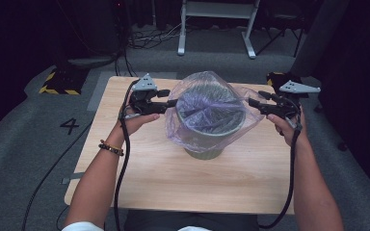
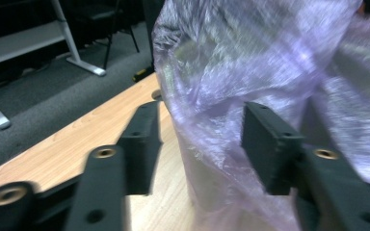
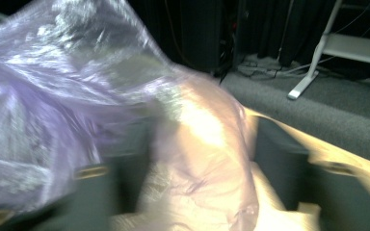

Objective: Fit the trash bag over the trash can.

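Note:
A pale green ribbed bin (image 1: 204,147) stands in the middle of the wooden table (image 1: 139,178). A translucent purple plastic bag (image 1: 207,103) lines it and billows over its rim. My left gripper (image 1: 169,98) is at the bag's left edge. In the left gripper view the bag (image 2: 250,57) hangs between the spread jaws of the left gripper (image 2: 202,139), and its left pad (image 2: 142,139) stands clear of the film. My right gripper (image 1: 253,100) is at the bag's right edge. In the blurred right gripper view, loose film (image 3: 77,86) drapes across the wide gap of the right gripper (image 3: 202,163).
A white desk frame (image 1: 217,29) and loose cables (image 1: 149,36) lie on the grey floor behind the table. A yellow-and-black striped block (image 1: 60,84) sits off the table's back left corner. The floor at the left carries a painted 4 (image 1: 70,126).

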`<state>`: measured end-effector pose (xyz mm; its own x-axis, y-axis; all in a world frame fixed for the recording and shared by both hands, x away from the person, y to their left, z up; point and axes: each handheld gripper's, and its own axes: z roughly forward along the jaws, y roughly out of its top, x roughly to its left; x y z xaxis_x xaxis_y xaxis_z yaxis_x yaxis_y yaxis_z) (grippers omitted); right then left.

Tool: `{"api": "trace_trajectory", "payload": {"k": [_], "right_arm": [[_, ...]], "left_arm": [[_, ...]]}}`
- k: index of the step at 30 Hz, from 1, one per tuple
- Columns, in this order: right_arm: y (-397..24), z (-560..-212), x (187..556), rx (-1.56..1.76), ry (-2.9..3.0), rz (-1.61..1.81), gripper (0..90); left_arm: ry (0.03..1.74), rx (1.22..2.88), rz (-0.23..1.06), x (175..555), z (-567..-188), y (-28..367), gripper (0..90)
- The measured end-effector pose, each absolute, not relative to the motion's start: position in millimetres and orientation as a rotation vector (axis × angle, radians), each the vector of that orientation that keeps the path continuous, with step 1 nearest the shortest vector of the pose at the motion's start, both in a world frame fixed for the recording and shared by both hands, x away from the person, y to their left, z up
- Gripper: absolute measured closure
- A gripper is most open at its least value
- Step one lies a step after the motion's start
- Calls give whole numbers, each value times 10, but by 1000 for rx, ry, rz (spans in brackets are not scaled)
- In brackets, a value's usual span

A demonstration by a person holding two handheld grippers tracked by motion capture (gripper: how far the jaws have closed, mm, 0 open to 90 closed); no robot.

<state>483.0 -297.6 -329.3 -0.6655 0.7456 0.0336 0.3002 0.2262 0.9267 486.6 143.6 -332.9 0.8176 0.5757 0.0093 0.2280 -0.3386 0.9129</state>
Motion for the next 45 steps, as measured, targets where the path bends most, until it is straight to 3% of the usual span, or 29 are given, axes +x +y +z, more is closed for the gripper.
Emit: {"api": "trace_trajectory", "payload": {"k": [1,2,4,7,13,22,27,33,36,38,40,42,45], "right_arm": [[-2954,-3321,4888,957,2113,1396,537],[-2951,-3344,4934,972,2102,1386,669],[-2963,-3361,4968,988,2077,1406,767],[-2956,-3400,5038,1028,2042,1378,824],[-2870,-3504,5201,1073,2023,1347,894],[-2713,-3793,5372,1180,2112,1273,900],[-2711,-3964,5368,1221,2170,1267,900],[-2772,-4098,5204,1214,2202,1266,898],[-2814,-4151,5106,1199,2197,1263,873],[-2831,-4165,5029,1169,2182,1232,733],[-2857,-4156,4958,1131,2168,1216,679],[-2905,-4130,4859,1085,2139,1181,525],[-2959,-4114,4772,1054,2136,1173,450]], "left_arm": [[596,1934,407,4907,-3347,1420,581],[587,1950,419,4951,-3368,1403,673],[574,1935,405,5008,-3402,1411,783],[573,1920,402,5048,-3444,1412,895],[672,1888,401,5198,-3615,1400,900],[757,1982,336,5333,-3943,1268,900],[766,2007,305,5294,-4123,1241,900],[742,2062,355,5130,-4230,1292,899],[741,2036,399,4961,-4276,1421,858],[766,2021,449,4880,-4273,1486,704],[742,1991,469,4771,-4255,1559,605],[727,1990,507,4655,-4228,1620,442],[677,1995,535,4533,-4212,1679,349]]}}
